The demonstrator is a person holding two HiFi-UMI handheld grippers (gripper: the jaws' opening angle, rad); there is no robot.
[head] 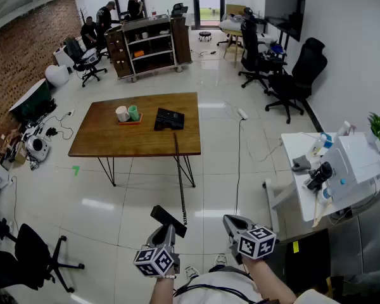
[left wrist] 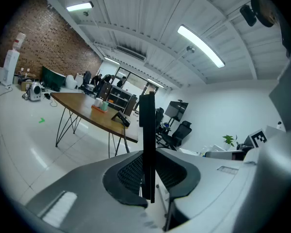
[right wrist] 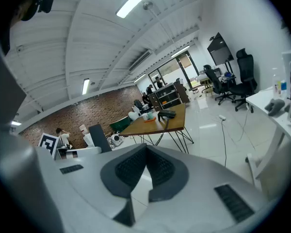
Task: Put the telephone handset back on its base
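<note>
My left gripper (head: 166, 230) is shut on the black telephone handset (head: 169, 221), low in the head view and well back from the table. In the left gripper view the handset (left wrist: 146, 144) stands upright as a thin slab between the pads. Its dark cord (head: 179, 176) runs across the floor up to the black phone base (head: 169, 118) on the wooden table (head: 114, 141). The base (left wrist: 121, 119) also shows far off past the jaws. My right gripper (head: 231, 223) is beside the left one, shut and holding nothing, its view looking toward the base (right wrist: 167, 114).
An orange tray with two cups (head: 129, 114) sits on the table left of the base. A white desk with equipment (head: 342, 170) stands at the right, an office chair (head: 35, 255) at the lower left. A power strip (head: 242, 114) and cable lie on the floor.
</note>
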